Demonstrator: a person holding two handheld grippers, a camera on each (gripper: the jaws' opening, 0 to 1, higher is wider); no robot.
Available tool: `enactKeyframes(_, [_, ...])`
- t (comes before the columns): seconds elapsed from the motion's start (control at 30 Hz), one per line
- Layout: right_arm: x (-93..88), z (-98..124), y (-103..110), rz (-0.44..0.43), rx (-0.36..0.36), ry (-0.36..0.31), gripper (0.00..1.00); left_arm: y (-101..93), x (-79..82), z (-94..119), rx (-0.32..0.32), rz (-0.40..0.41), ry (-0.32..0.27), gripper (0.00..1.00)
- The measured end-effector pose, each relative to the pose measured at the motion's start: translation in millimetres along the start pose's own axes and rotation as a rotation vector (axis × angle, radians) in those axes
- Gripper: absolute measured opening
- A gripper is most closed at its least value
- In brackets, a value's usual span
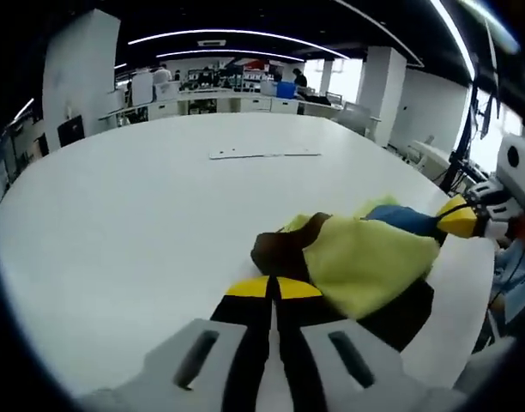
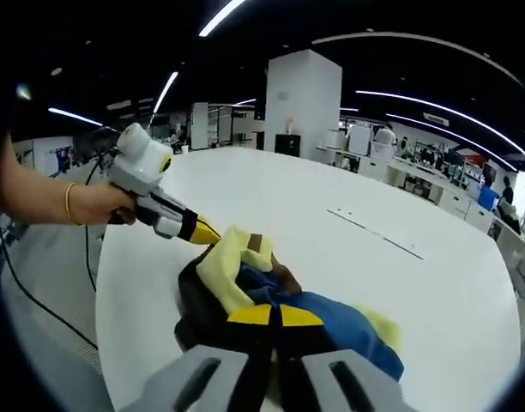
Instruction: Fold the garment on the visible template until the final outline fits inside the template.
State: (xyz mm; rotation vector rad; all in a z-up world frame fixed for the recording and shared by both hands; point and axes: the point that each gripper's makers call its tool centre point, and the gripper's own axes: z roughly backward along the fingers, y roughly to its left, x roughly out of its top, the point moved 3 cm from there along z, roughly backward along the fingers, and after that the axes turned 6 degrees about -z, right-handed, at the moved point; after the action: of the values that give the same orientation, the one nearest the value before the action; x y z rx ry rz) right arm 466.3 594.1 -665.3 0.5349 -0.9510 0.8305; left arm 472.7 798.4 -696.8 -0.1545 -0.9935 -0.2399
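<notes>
Garment (image 1: 365, 257) lies bunched on white counter (image 1: 117, 223), at one o'clock of left tongs (image 1: 274, 287). Both left and right tongs (image 2: 275, 316) clamped on cloth edges. Edges should be drawn apart evenly, flattened before folding.

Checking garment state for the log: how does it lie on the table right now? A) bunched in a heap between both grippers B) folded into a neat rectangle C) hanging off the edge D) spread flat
A: the garment sits crumpled on the table, with the left gripper and right gripper at opposite ends.
</notes>
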Motion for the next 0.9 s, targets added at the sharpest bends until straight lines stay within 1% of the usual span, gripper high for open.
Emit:
enactKeyframes(0.1, [3.3,5.6,-2.5,-0.015,-0.010,-0.011,0.00,2.6,10.5,6.1,0.014,-0.008,-0.030,0.00])
enactKeyframes(0.13, [7.1,9.2,-5.0,-0.018,-0.022,-0.023,0.00,3.6,14.3,8.2,0.019,-0.016,-0.040,0.00])
enactKeyframes(0.27, [21.1,21.2,-16.2,-0.017,-0.061,-0.062,0.00,11.3,40.0,20.5,0.057,-0.051,-0.112,0.00])
enactKeyframes(0.37, [32.4,31.2,-28.8,-0.022,-0.093,-0.091,0.00,15.9,59.9,26.2,0.053,-0.017,-0.174,0.00])
enactKeyframes(0.5, [43.8,41.8,-45.1,-0.048,-0.129,-0.128,0.00,17.8,76.1,28.0,0.049,-0.019,-0.209,0.00])
enactKeyframes(0.63, [54.7,50.8,-63.7,-0.075,-0.162,-0.164,0.00,13.6,93.9,25.2,0.024,-0.003,-0.250,0.00])
enactKeyframes(0.7, [61.6,55.9,-76.2,-0.103,-0.178,-0.190,0.00,10.6,103.7,22.3,-0.011,0.029,-0.286,0.00])
enactKeyframes(0.77, [68.6,61.9,-92.5,-0.130,-0.211,-0.217,0.00,6.3,113.3,18.6,-0.058,0.048,-0.322,0.00])
enactKeyframes(0.87, [79.7,72.4,-119.7,-0.179,-0.264,-0.269,0.00,4.7,119.9,10.3,-0.084,0.043,-0.333,0.00])
enactKeyframes(0.9, [81.3,74.4,-126.6,-0.190,-0.279,-0.275,0.00,4.9,121.1,7.4,-0.084,0.045,-0.333,0.00])
